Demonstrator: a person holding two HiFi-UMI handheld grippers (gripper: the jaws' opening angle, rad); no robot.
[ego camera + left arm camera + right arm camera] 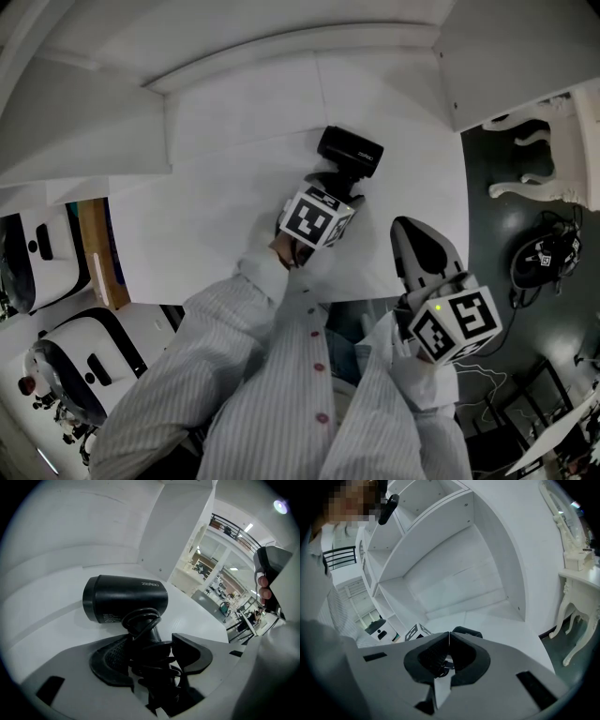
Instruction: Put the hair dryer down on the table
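The black hair dryer (350, 150) (125, 599) has its barrel lying sideways, low over or on the white table (216, 216); I cannot tell whether it touches. Its handle, wrapped in black cord, stands between the jaws of my left gripper (336, 186) (152, 656), and both dark pads press on it. My right gripper (407, 227) (449, 637) hangs off the table's near right corner, jaws shut tip to tip with nothing held. In the right gripper view the hair dryer (466, 631) peeks out just over those jaws.
White shelf walls curve round the table's back and sides. A white carved table (539, 141) stands on the dark floor at right, with a black device and cables (544, 258) below it. White machines (56, 248) sit at left.
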